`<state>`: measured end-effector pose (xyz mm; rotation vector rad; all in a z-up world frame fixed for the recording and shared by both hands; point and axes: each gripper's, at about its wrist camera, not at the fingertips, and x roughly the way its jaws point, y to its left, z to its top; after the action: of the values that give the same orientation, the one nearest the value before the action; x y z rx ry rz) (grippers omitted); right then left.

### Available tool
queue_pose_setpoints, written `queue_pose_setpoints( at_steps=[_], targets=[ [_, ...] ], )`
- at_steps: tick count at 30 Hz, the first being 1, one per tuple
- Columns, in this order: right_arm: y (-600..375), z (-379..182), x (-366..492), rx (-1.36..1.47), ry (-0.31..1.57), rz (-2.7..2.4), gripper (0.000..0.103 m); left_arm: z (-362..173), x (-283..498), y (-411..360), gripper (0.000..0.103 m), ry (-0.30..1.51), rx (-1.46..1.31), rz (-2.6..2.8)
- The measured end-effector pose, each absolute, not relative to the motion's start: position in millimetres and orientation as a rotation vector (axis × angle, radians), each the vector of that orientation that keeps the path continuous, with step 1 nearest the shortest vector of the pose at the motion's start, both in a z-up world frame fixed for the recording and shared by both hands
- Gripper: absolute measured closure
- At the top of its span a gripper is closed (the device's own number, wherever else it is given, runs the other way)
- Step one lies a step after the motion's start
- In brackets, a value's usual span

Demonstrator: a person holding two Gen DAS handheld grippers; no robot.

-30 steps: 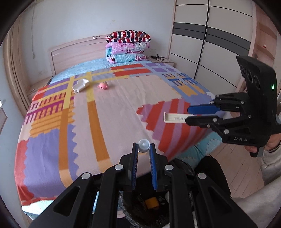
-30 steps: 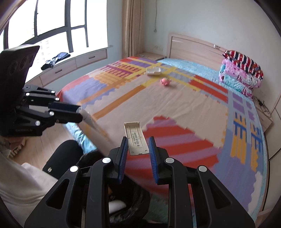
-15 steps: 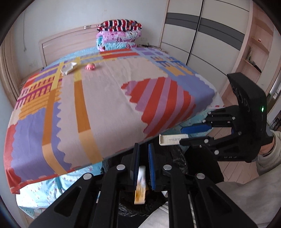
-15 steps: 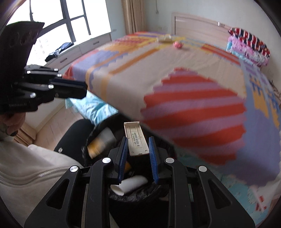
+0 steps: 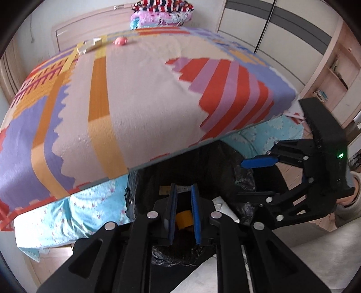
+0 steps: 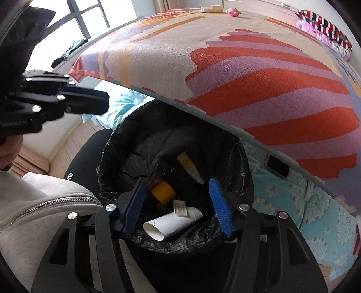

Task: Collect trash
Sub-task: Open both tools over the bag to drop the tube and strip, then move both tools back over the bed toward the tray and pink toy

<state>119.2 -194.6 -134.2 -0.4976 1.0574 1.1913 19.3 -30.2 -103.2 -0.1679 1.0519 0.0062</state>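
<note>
the right gripper (image 6: 176,202) is seen spread wide over the bin (image 6: 239,162), its 2 blue pads (image 6: 220,207) well apart with nothing held between them. the left gripper (image 5: 183,213) is seen with its pads (image 5: 195,216) only a narrow gap apart and nothing clamped; through the gap an orange roll (image 5: 183,219) down in the bin is seen. in the right wrist view the left gripper (image 6: 99,103) is shown from the side, to the left of the bin, so its opening cannot be judged there.

the trash lies in the black-lined bin: a white tube (image 6: 173,223), a small cream piece (image 6: 180,208) resting on it, the orange roll (image 6: 163,192) and a yellowish squeeze tube (image 6: 190,168) leaning against the liner. 2 more items are left far off on the bed (image 5: 140,94), close to each other: a white box (image 5: 89,45) and a pink toy (image 5: 121,41).

the bed is covered by a patterned spread of red, purple, orange and beige, with a blue flowered sheet (image 5: 74,211) hanging below its edge. folded quilts (image 5: 161,13) are stacked at the headboard. a wardrobe (image 5: 270,29) is seen at the right, a window (image 6: 90,18) at the left, and wood flooring below.

the bin's base is hidden by the grippers. the bed is blurred in the left view. a dark rectangle (image 6: 277,168) under the spread's edge cannot be identified.
</note>
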Motion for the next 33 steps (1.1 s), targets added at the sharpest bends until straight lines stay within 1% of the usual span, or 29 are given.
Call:
queue_pose_setpoints(
  at_steps=[4,6,7,11,12,20,23,24,33],
  targets=[
    [-194,-130,123,-0.492,1.051,1.186,0.045,-113,20,-29,0.09,1.082,-0.167,0.008],
    [-195,-128,123,-0.489,1.045,1.185,0.045,-117,21,-27,0.082,1.093,-0.164,0.024],
    [-195,-127,124,-0.488,1.041,1.184,0.045,-119,21,-26,0.08,1.095,-0.167,0.027],
    [-195,-120,126,-0.484,1.024,1.181,0.045,-119,22,-25,0.053,1.088,-0.159,0.031],
    [-194,-118,127,-0.482,1.02,1.182,0.045,-118,22,-25,0.051,1.079,-0.155,0.028],
    [-192,-83,132,-0.471,0.926,1.206,0.045,-91,23,-24,0.051,1.012,-0.112,0.02],
    [-189,-69,138,-0.459,0.885,1.208,0.045,-77,25,-19,0.043,0.973,-0.095,0.039],
    [-188,-64,140,-0.45,0.875,1.207,0.045,-74,26,-17,0.042,0.963,-0.092,0.042],
    [-180,-43,153,-0.466,0.813,1.206,0.045,-47,39,1,0.042,0.903,-0.053,0.078]
  ],
)
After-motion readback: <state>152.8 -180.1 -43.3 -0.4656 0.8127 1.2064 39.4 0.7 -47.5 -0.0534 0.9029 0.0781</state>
